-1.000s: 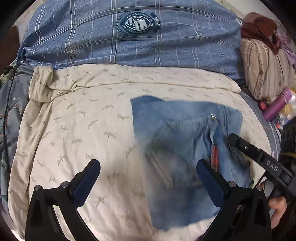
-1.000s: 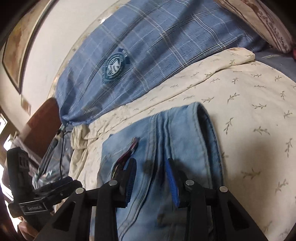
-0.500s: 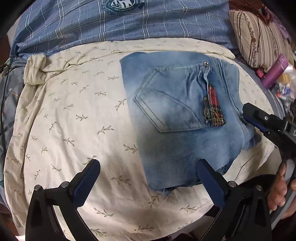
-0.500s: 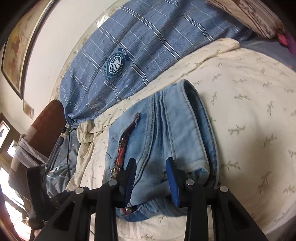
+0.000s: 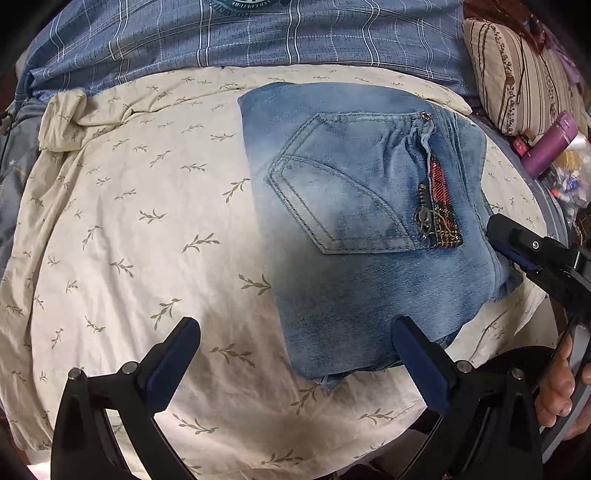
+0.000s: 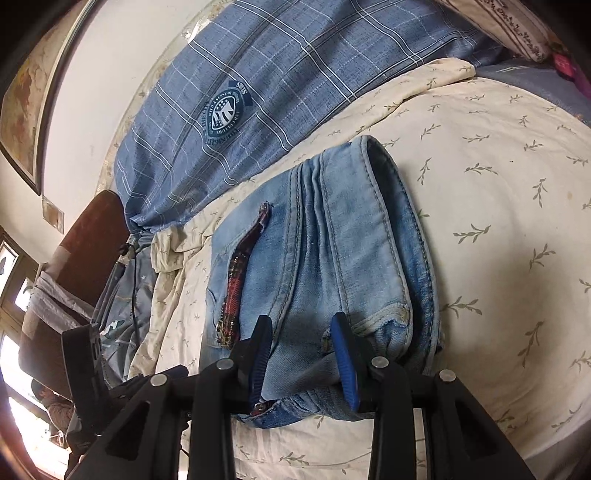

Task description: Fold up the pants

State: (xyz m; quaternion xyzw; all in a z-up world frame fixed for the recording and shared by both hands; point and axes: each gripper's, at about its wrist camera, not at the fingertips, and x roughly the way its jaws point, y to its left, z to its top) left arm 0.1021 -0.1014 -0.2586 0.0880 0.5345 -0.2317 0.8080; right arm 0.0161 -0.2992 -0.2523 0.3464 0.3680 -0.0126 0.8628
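Note:
The light blue denim pants (image 5: 354, 236) lie folded into a compact bundle on the cream leaf-print sheet (image 5: 140, 236), back pocket and red zipper trim up. My left gripper (image 5: 295, 362) is open and empty, held above the sheet at the bundle's near edge. My right gripper (image 6: 301, 354) has its jaws partly closed around the waistband end of the pants (image 6: 325, 266); denim lies between the blue pads. The right gripper also shows at the bundle's right edge in the left wrist view (image 5: 517, 247).
A blue plaid cover with a round badge (image 5: 258, 33) lies behind the sheet. A striped pillow (image 5: 517, 74) and a purple bottle (image 5: 552, 144) sit at the right. A brown chair (image 6: 81, 258) and a dark bag stand at the left bedside.
Both views have pulled back toward the near bed edge, so the bundle sits farther from the cameras. The right gripper's pads have slid to the bundle's near end, with the same gap.

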